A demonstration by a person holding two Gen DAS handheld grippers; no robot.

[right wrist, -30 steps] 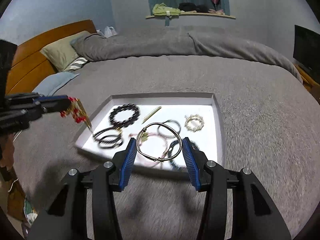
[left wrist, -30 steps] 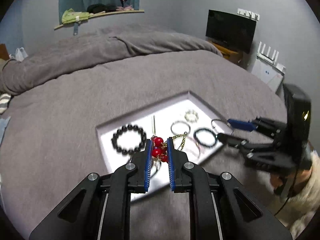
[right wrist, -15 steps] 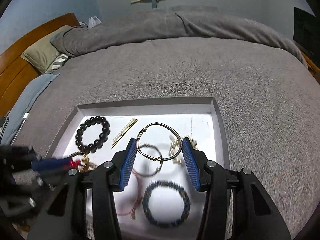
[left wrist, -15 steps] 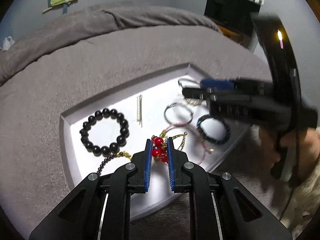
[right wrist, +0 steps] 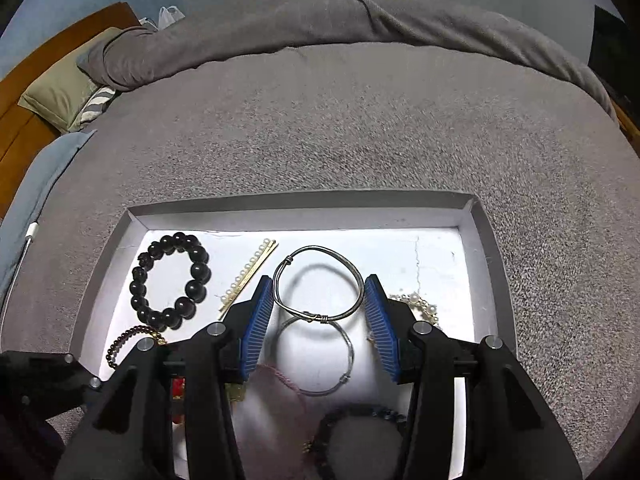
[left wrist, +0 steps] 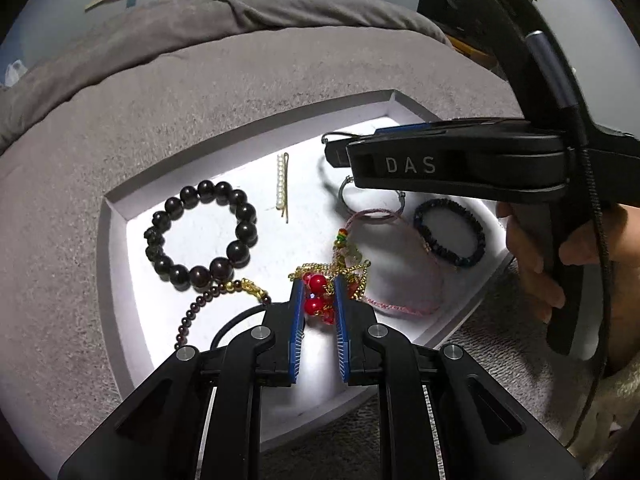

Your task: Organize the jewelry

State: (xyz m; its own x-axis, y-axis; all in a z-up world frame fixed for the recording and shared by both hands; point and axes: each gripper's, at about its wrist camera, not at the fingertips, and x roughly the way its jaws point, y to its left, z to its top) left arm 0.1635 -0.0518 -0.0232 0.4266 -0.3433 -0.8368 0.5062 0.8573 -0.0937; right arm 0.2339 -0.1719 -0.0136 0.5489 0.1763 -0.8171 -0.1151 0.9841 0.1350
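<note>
1. Left wrist view, risk first: the left hand-held gripper [left wrist: 318,300] pinches, jaws narrow, a red-bead and gold-chain piece [left wrist: 320,294] low over the shallow white tray [left wrist: 116,216] on the grey bed cover [left wrist: 280,72]. Its chain hangs onto the pink cord bracelet [left wrist: 394,276], so letting go here may tangle the two.
2. The right hand-held gripper [right wrist: 320,312] spans a thin silver wire bangle [right wrist: 318,282], both blue pads on its sides, directly above a second silver ring [right wrist: 320,356]. I judge a light squeeze could let the bangle pivot or slip and land across that ring.
3. The black body of the right hand-held gripper crosses the upper right of the left wrist view, close above the tray; a bump could scatter pieces.
4. Tray contents: a dark round-bead bracelet [left wrist: 200,236] at left, a pearl hair clip [left wrist: 282,184] beside it, a small dark-bead strand [left wrist: 200,312], a dark blue braided bracelet [left wrist: 450,232] at right, and a pearl cluster [right wrist: 420,304].
</note>
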